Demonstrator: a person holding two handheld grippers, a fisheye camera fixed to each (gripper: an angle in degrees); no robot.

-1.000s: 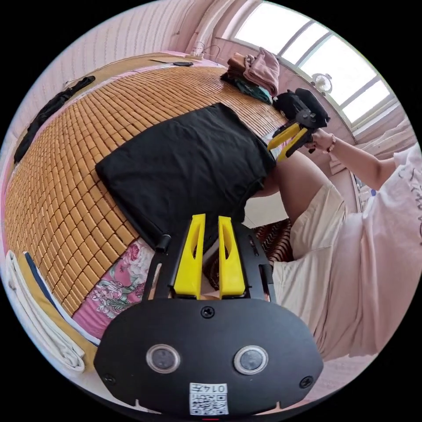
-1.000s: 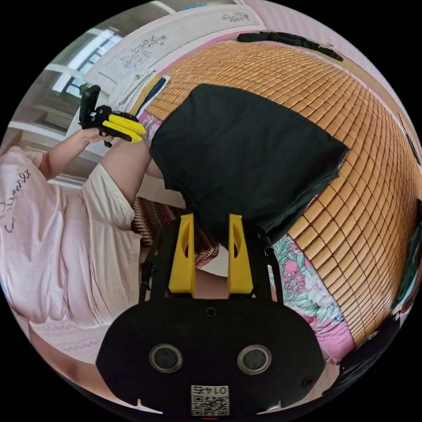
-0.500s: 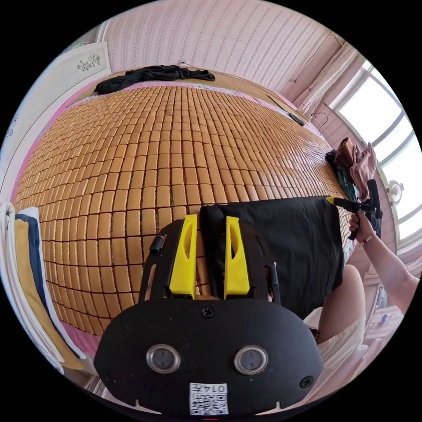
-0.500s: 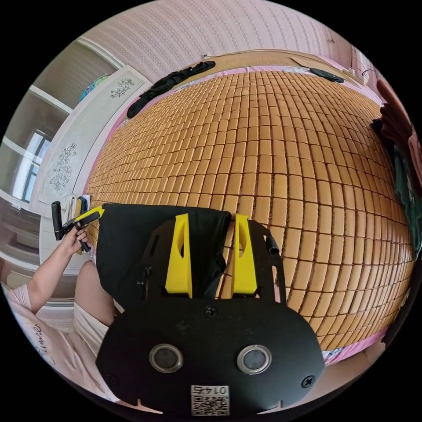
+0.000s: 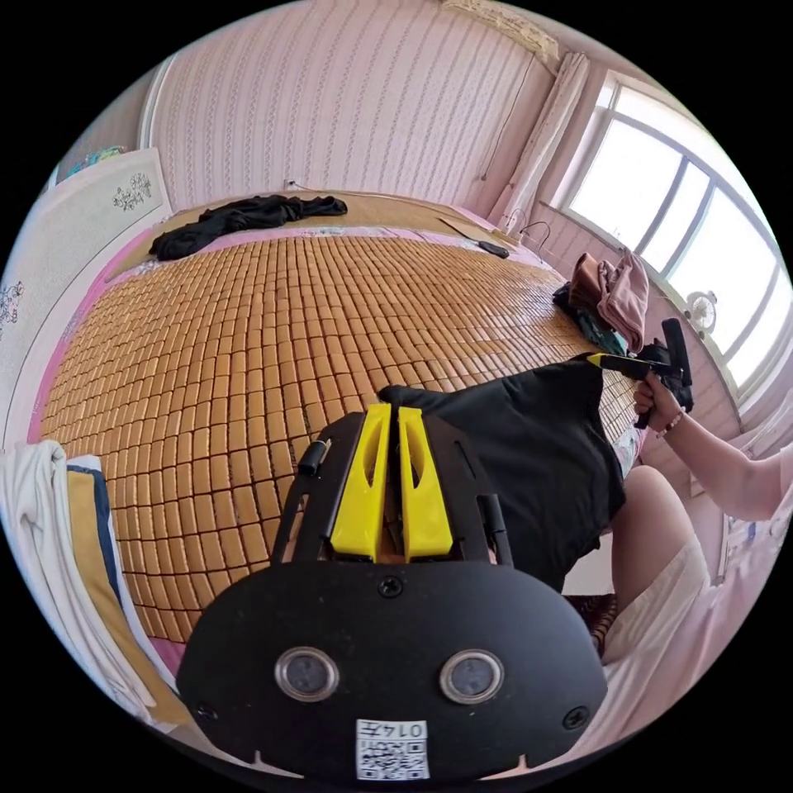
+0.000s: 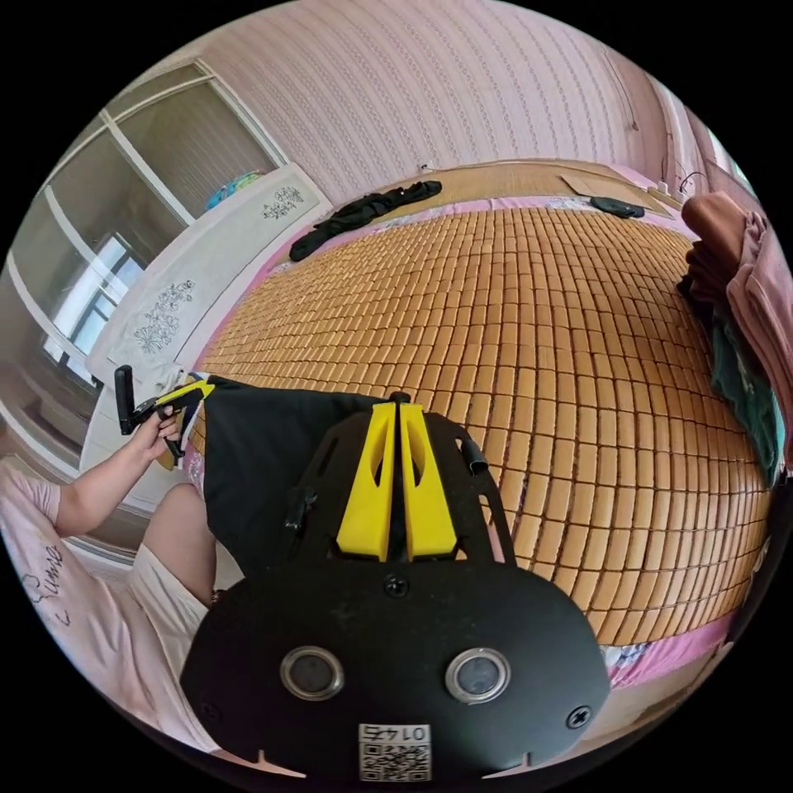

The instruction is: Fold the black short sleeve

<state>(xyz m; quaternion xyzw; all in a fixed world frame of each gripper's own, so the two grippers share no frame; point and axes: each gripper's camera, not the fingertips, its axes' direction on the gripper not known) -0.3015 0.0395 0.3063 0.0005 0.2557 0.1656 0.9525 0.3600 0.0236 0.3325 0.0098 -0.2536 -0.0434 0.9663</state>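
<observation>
Black short sleeve [image 5: 537, 446] hangs stretched between two grippers at the near edge of a bed covered by a bamboo mat [image 5: 248, 330].

Left gripper view: the left gripper [image 5: 392, 413] has its two yellow jaws closed together, pinching one top corner of the garment at their tips; from there the black cloth runs toward 3 o'clock and drapes down over the mat's edge; at 3 o'clock the right gripper [image 5: 596, 360], held in a person's hand [image 5: 657, 405], has its jaws closed on the other top corner; a pile of pink and brown clothes [image 5: 615, 297] lies on the mat at 2 o'clock; a crumpled black garment [image 5: 239, 219] lies at 11 o'clock, well apart.

Right gripper view: the right gripper [image 6: 400, 405] has its jaws pressed together with the black cloth [image 6: 264, 446] caught at the tips; the cloth spreads toward 9 o'clock, where the left gripper [image 6: 198, 390], in a person's hand [image 6: 153, 434], holds its far corner with jaws closed; the piled clothes [image 6: 743, 289] sit at 3 o'clock.
</observation>
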